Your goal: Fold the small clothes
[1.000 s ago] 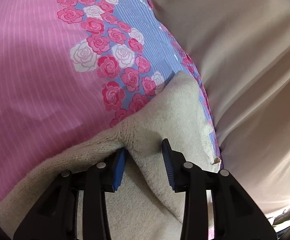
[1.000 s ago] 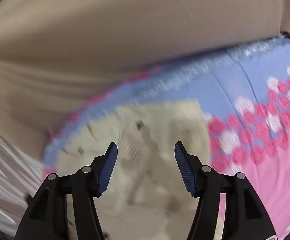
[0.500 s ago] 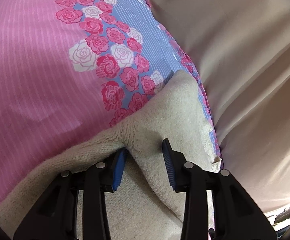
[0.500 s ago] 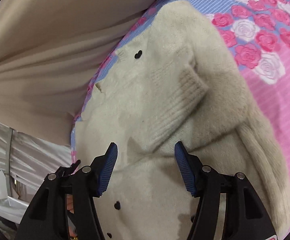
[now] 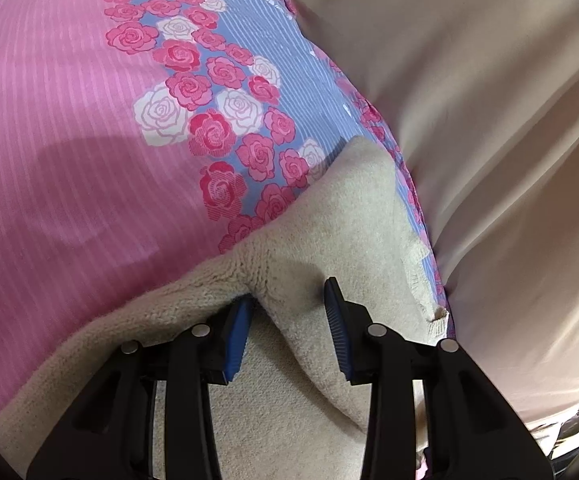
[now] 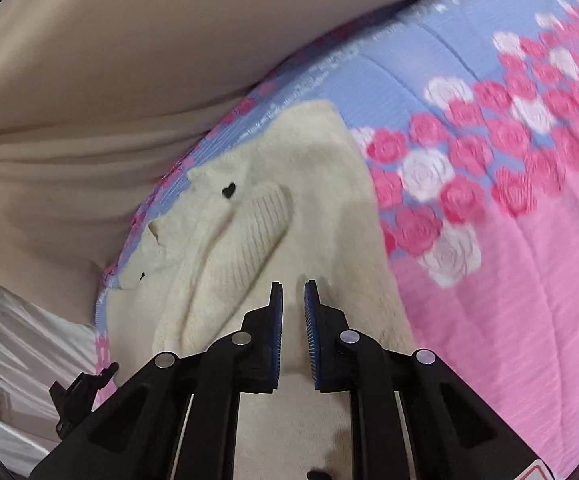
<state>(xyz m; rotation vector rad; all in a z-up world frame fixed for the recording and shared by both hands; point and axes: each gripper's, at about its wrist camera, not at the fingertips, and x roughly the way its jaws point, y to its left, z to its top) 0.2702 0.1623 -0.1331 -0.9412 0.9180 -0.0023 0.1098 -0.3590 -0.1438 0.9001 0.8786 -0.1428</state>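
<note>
Cream wool, thick and fluffy: the small cardigan [image 6: 289,216] lies on the bed, close to the edge of the flowered bedcover [image 5: 69,120] where the blue band meets the beige curtain [image 5: 469,100]. One ribbed cuff [image 6: 265,216] is laid across the front, near a black heart-shaped button [image 6: 228,190].

We judge it light, very soft and without any stiffness. It will sag and stretch if we lift it by one point, and a loose knit like this can catch on the ribbed pads. It is not slippery and not fragile, so a firm pinch is safe.

Our left gripper [image 5: 289,312] has its jaws at a middle width over a raised fold of the knit; one pad sits under the thick rolled edge, and we think the fold is pinched, but the contact is partly hidden. Our right gripper [image 6: 293,304] has just been closing its jaws to a narrow gap, low over the cardigan. Whether wool is caught between them we cannot tell.

Best places to take hold, in our judgement, are the ribbed hem or the cuff, where the fabric is doubled and firmer, with both hands well apart.
</note>
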